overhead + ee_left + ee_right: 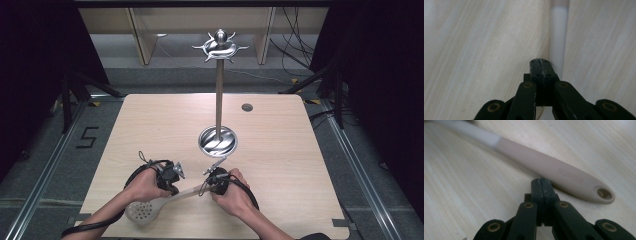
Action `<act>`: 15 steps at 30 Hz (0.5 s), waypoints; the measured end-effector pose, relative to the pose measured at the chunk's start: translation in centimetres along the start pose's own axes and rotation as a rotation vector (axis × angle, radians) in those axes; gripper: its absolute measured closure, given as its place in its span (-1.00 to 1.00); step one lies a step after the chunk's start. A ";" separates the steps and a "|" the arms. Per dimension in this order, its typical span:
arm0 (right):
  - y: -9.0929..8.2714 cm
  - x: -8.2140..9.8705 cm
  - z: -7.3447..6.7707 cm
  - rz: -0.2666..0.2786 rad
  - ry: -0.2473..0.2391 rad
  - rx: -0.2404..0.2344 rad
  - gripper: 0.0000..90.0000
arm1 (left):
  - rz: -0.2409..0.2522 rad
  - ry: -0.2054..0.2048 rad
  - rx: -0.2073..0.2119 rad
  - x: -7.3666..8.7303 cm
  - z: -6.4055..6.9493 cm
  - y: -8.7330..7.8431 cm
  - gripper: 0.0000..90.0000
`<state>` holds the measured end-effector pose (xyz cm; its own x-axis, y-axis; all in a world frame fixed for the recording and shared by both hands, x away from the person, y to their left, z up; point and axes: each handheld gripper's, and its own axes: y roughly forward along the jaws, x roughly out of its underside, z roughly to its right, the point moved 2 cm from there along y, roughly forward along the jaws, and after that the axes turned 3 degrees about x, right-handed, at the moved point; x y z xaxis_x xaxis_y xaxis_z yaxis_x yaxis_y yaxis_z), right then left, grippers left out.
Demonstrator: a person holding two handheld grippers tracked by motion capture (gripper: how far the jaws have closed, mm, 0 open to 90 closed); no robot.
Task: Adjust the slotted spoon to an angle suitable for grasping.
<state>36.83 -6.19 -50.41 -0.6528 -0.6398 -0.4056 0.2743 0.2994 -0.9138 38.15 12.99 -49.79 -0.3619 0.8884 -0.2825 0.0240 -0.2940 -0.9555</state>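
1. Two grippers sit low over the near part of the worktop [150, 120], one on each side of a pale skimmer [165, 200].
2. The skimmer's round, holed head [142, 212] lies at the near left, close to the worktop's edge; its handle runs up and to the right from there.
3. The left gripper [176, 172] is held just beyond the skimmer's middle. In the left gripper view its jaws are clenched together with nothing between them, and their tip [541, 62] stands right beside the white stretch of the handle [558, 37].
4. The right gripper [212, 167] is near the handle's far end. In the right gripper view its jaws are also clenched and empty, the tip [541, 182] just beside the beige grip [554, 171], close to its hanging hole [604, 193].
5. Farther back, right of centre, a steel stand [219, 90] rises from a round base [218, 140], with hooks at its top [220, 46].
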 end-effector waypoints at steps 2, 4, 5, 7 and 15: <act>0.1 -0.2 0.1 0.011 0.006 -0.002 1.00 | 0.002 0.005 0.004 -0.1 0.2 0.1 0.99; 0.2 -0.5 0.2 0.010 0.007 0.002 1.00 | 0.008 0.001 0.008 -0.2 0.4 0.1 0.99; 0.3 -0.6 0.2 0.011 0.014 0.001 1.00 | 0.024 -0.008 0.016 -0.3 0.6 0.2 0.99; 0.4 -0.8 0.2 0.003 0.034 0.001 1.00 | 0.021 0.002 0.022 -0.5 0.8 0.1 0.99; 0.8 -1.6 0.3 0.026 0.024 -0.004 1.00 | 0.022 0.021 0.021 -0.8 1.2 0.1 0.99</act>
<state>38.28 -5.16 -50.53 -0.6623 -0.6143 -0.4290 0.2892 0.3186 -0.9027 37.30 11.83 -49.51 -0.3423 0.8887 -0.3051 0.0124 -0.3204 -0.9472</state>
